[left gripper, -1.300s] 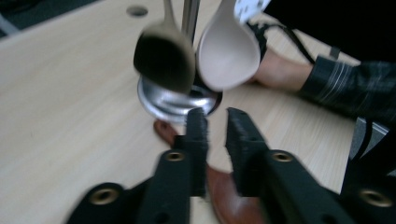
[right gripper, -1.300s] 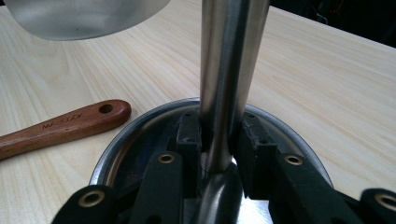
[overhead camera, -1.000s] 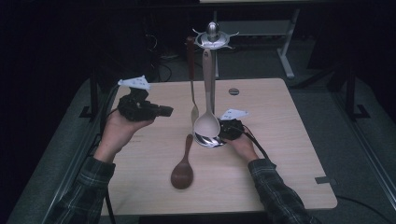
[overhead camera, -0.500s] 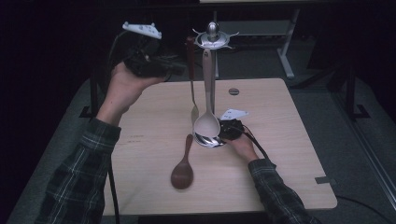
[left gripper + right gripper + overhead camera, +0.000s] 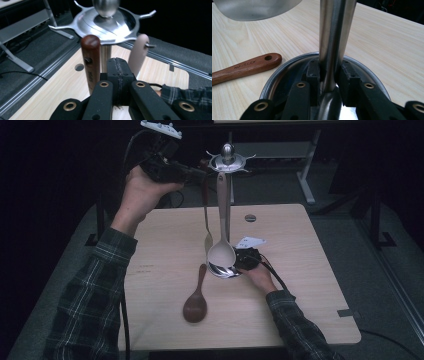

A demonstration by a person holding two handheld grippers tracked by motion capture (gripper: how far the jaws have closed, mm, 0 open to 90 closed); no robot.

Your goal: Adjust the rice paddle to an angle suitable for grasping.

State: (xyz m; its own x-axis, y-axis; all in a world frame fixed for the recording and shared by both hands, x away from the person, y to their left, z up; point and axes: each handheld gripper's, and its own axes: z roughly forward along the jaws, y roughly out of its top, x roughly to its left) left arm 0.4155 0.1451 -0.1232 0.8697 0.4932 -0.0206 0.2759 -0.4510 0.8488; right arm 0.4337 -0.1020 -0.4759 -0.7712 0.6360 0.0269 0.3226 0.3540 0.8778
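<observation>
Up by the top of the stand, the left gripper has its fingers shut tight with nothing between them. They sit just beside the brown handle, which hangs under the top of the stand. The ladle hangs from the stand too, with its bowl low down by the foot of the stand. The right gripper is at the foot of the stand, and its fingers squeeze the pole from both sides to keep the stand from tipping. A wooden spoon lies flat on the desk, just in front of the foot of the stand. It looks like the left gripper is going for the brown handle. To do that well, the fingers should open first, slide to both sides of the handle just under the top of the stand, and then close softly. After that the handle should be lifted a little so its hole slips off the hook, without bumping the ladle next to it. The right gripper should keep a firm hold on the pole. A second ago the left gripper was low down, off to the left of the stand and close to the desk, and now it is high up by the top. The right gripper, the ladle and the wooden spoon have not moved.
</observation>
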